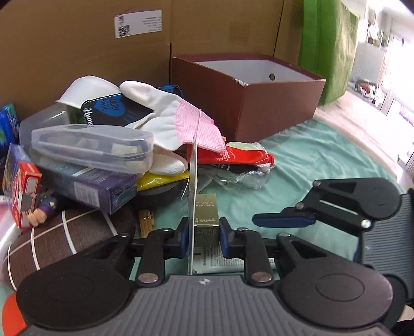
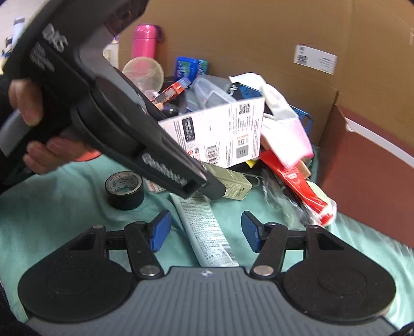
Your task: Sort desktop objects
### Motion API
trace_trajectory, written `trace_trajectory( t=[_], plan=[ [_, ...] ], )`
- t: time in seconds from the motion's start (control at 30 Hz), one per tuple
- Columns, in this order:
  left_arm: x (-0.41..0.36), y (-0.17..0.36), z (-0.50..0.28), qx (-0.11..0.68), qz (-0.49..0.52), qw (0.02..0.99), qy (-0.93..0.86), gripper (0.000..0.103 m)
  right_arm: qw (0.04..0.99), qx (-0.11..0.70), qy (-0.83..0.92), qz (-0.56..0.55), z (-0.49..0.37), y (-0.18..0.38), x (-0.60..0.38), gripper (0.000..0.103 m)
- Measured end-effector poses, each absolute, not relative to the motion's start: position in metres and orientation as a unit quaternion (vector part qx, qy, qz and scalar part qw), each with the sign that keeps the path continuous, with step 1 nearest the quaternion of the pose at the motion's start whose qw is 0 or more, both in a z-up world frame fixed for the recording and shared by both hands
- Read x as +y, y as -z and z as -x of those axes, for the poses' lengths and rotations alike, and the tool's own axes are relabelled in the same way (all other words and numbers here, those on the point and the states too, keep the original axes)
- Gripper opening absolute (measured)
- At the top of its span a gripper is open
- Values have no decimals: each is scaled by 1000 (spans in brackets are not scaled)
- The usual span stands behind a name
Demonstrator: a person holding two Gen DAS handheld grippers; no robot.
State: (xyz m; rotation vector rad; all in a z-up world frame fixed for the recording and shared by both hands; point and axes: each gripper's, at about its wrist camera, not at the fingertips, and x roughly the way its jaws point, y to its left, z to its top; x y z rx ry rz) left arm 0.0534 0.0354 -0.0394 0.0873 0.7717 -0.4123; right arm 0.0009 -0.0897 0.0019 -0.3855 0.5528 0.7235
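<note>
while left gripper clamps gold box | right gripper open over tube

Little of the print around my fingers reads clearly. Past my left fingertips, up on the pile, a black tin carries a blue heart with dark words I can't make out, and white script beneath it beginning "Hum". Between my left pads the small gold box bears fine print too small to read. The white shipping label on the cardboard wall beyond shows only barcodes. Ahead of my right fingers, the white carton has barcodes and QR codes, and the white tube between them has dense, illegible lines.
</note>
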Motion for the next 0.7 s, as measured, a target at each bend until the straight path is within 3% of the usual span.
trace_trajectory(
  t=[0.1,0.17,0.27,0.7],
  plan=[
    [38,40,-47,372,-38,906,197,25,879,271,-351,176,0,-3,-94,55],
    [40,39,-43,371,-31,907,198,25,875,281,-355,170,1,-3,-97,42],
    [49,37,-36,368,-20,907,203,24,875,284,-353,170,6,-2,-103,33],
    [66,12,-13,329,15,928,174,23,878,308,-347,117,0,-4,-117,28]
  ],
)
